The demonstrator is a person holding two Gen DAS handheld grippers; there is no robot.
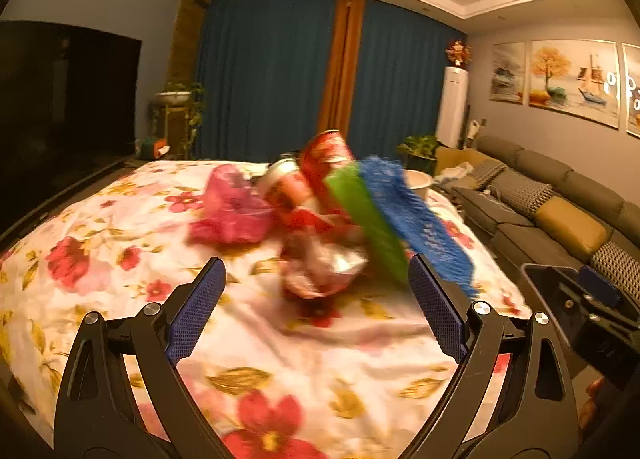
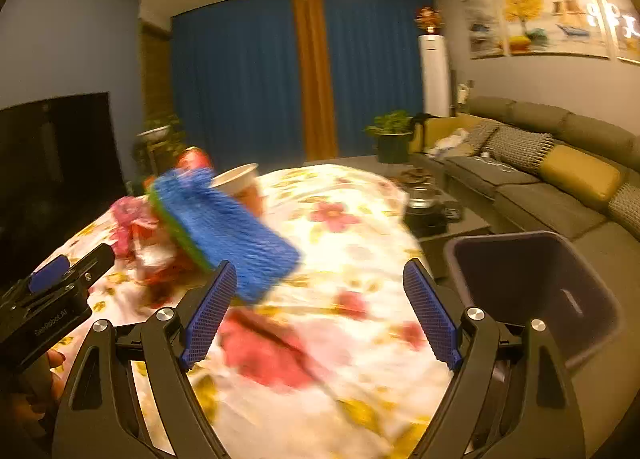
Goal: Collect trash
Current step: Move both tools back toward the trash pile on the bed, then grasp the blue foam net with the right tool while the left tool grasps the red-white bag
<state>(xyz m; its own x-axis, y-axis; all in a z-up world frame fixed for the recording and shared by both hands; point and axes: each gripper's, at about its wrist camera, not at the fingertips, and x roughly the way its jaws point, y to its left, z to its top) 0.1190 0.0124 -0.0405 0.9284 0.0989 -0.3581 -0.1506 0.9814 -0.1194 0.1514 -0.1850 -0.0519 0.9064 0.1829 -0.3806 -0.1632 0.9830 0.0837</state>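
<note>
- Left gripper (image 1: pixel 316 291): fingers spread wide, holding nothing, above the floral cloth (image 1: pixel 120 227).
- Right gripper (image 2: pixel 316 293): fingers spread, empty.
- Trash pile (image 1: pixel 320 219) with a blue sponge (image 2: pixel 228 227) lies on the cloth ahead.
- Dark bin (image 2: pixel 532 259) stands just right of the cloth.

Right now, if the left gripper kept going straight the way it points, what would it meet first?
Probably the crumpled red-and-white wrapper at the near edge of the trash pile, dead ahead between the left gripper's open jaws. Blur makes depth uncertain.

Cloth (image 1: pixel 120 219) white, red-gold floral. Sponge (image 2: pixel 232 231) blue over green. Bag (image 1: pixel 232 211) pink. Bin (image 2: pixel 532 283) dark purple. Curtains (image 2: pixel 240 79) blue.
</note>
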